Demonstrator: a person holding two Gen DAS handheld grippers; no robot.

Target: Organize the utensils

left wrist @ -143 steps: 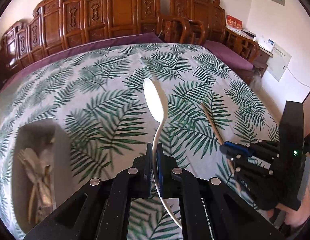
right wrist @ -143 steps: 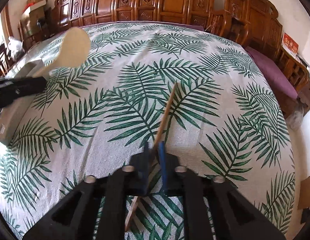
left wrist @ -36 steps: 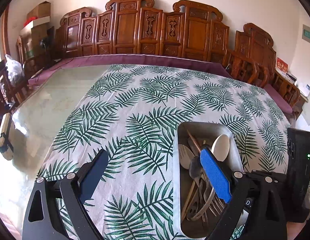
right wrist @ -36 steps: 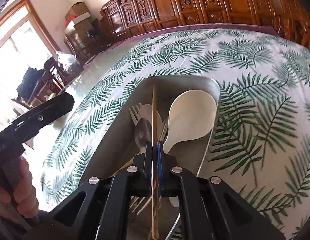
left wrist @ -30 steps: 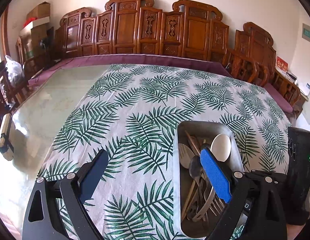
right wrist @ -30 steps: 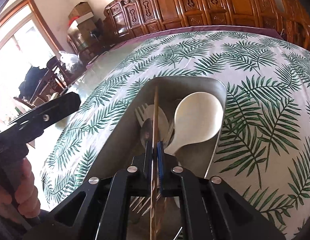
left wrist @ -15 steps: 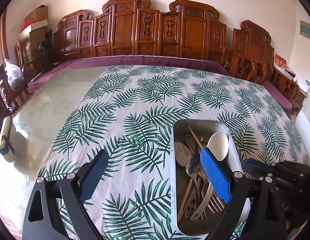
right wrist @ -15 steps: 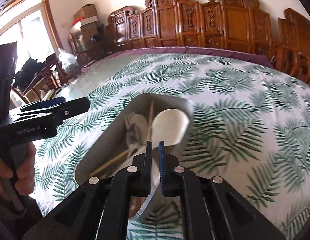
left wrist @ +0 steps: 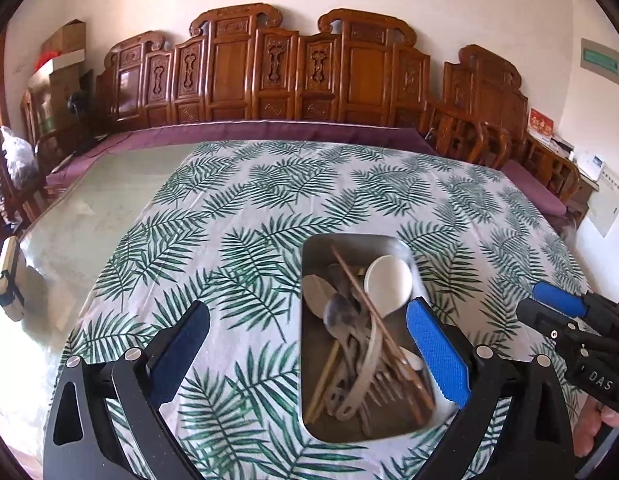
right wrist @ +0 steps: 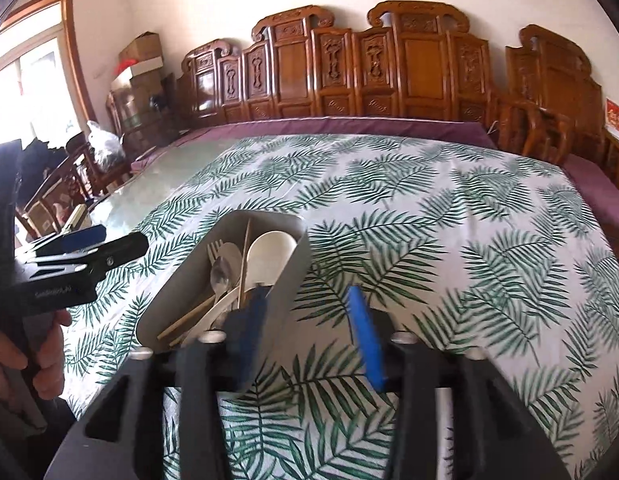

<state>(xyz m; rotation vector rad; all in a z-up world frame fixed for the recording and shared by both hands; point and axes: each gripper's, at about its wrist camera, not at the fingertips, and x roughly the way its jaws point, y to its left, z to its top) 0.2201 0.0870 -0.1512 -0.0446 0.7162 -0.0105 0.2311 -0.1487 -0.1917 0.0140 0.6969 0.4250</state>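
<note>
Holding both grippers empty, you have the left gripper (left wrist: 309, 344) spread wide and the right gripper (right wrist: 309, 332) parted. Every utensil lies heaped in the metal tray (left wrist: 313, 360) on the leaf-print tablecloth (left wrist: 245, 216), white spoon (left wrist: 389, 284) uppermost, so gathering looks finished.

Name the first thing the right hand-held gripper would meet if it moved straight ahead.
Probably the palm-leaf tablecloth. The right hand-held gripper is open and points past the right wall of the metal tray; depth is unclear.
</note>
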